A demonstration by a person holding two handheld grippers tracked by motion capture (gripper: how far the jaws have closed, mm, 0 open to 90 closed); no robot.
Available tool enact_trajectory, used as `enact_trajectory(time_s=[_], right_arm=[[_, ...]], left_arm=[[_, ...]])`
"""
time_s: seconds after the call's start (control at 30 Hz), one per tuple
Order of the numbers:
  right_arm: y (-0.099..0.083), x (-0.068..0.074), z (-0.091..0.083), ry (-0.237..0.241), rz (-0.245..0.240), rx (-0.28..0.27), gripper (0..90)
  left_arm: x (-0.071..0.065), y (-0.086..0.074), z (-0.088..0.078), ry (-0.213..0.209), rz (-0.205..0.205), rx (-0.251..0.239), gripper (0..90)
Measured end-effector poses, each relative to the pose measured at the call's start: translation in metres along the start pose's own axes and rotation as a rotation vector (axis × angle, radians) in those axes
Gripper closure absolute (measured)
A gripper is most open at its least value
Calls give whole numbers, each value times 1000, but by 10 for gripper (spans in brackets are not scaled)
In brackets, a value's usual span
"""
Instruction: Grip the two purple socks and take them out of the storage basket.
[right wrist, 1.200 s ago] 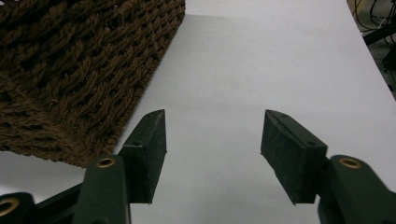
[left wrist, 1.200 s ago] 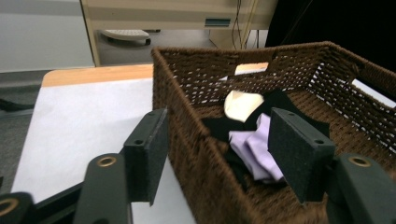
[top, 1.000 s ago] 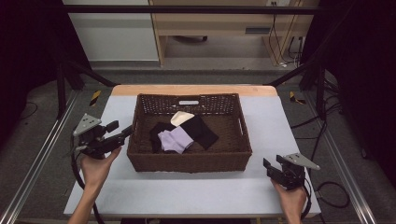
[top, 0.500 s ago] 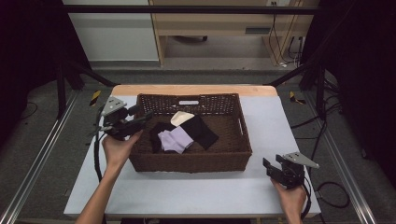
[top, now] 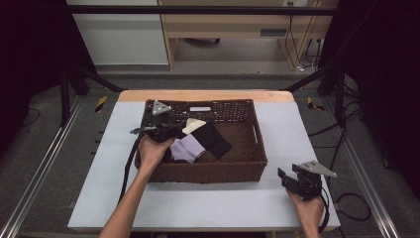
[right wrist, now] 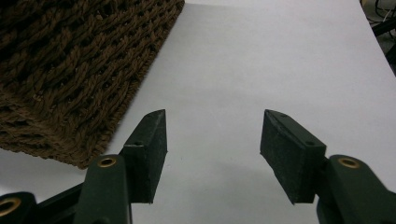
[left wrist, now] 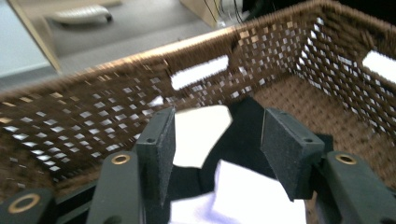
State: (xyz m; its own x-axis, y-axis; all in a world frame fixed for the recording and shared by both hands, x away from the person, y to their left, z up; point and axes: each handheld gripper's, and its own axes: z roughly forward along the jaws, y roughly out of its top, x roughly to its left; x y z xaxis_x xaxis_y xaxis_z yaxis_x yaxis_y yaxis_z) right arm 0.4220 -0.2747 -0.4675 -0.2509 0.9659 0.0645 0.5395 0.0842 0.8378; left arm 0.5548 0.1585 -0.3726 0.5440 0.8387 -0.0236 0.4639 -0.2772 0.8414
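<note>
A: Inside the brown wicker basket [top: 250, 163], at its left end, sits item one: your left claw [left wrist: 217, 140]. Jaws well apart and just now narrowing a little; nothing is pinched between the pads.

B: And what lies ahead of those jaws?

A: Item two: a heap of folded cloths on the basket floor. Straight beyond the gap of your left claw lies a cream cloth [left wrist: 201, 133]. A black cloth [left wrist: 243, 135] spreads beside and under it, toward your right jaw. A pale lavender cloth [left wrist: 247, 196] lies lowest in the left gripper view, nearest the jaws. Whether a pad touches any cloth, I cannot tell.

B: Seen from above?

A: Your left hand [top: 152, 148] rests over the basket's left rim. The lavender cloth [top: 188, 148] is just beside the claw [top: 171, 130], the cream cloth [top: 194, 125] just past it, and the black cloth [top: 214, 140] farther along toward the basket's middle.

B: The other hand?

A: Item three: your right claw [right wrist: 212, 140], jaws wide, empty, over the bare white tabletop [right wrist: 261, 60]. The basket's near corner [right wrist: 70, 84] stands off to the left of its left jaw, not touching. In the high view that claw [top: 289, 174] sits near the table's front right, well apart from the cloths.
</note>
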Motion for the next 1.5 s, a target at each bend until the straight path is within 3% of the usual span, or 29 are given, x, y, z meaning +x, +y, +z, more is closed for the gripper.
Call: enact_trajectory(time_s=[0.17, 0.3, 0.33, 0.4, 0.5, 0.57, 0.73, 1.03, 1.2, 1.23, 1.3, 1.43, 1.47, 1.5], right_arm=[[0, 1, 0, 3, -1, 4, 410], [0, 2, 2, 1, -6, 9, 406], [0, 2, 2, 0, -7, 11, 405], [0, 2, 2, -2, -9, 14, 403], [0, 2, 2, -4, -8, 13, 403], [0, 1, 2, -1, -5, 19, 401], [-1, 1, 3, -5, -11, 21, 397], [-1, 1, 4, -4, -8, 30, 391], [-1, 1, 4, -4, -10, 28, 394], [-1, 0, 4, -4, -9, 28, 395], [-1, 0, 4, -5, -11, 28, 397], [-1, 1, 3, -3, -9, 31, 401], [-1, 1, 3, -6, -17, 28, 403], [-1, 1, 3, -6, -17, 28, 403]], left_arm=[[-2, -4, 10, 10, 17, 73, 422], [-6, -7, 23, 16, 66, 184, 438], [-6, -7, 23, 16, 66, 184, 438], [-9, -11, 29, 1, 105, 244, 441], [-12, -14, 33, 2, 129, 280, 443], [-11, -14, 38, 1, 124, 319, 480], [-7, -15, 42, -13, 84, 352, 509], [-6, -18, 51, -35, 79, 437, 563], [-2, -18, 54, -57, 18, 517, 724], [-2, -18, 54, -64, 18, 526, 796], [-2, -18, 53, -74, 20, 518, 858], [-3, -17, 50, -80, 30, 496, 874], [-4, -15, 46, -77, 38, 455, 877], [-4, -15, 46, -77, 38, 455, 879]])
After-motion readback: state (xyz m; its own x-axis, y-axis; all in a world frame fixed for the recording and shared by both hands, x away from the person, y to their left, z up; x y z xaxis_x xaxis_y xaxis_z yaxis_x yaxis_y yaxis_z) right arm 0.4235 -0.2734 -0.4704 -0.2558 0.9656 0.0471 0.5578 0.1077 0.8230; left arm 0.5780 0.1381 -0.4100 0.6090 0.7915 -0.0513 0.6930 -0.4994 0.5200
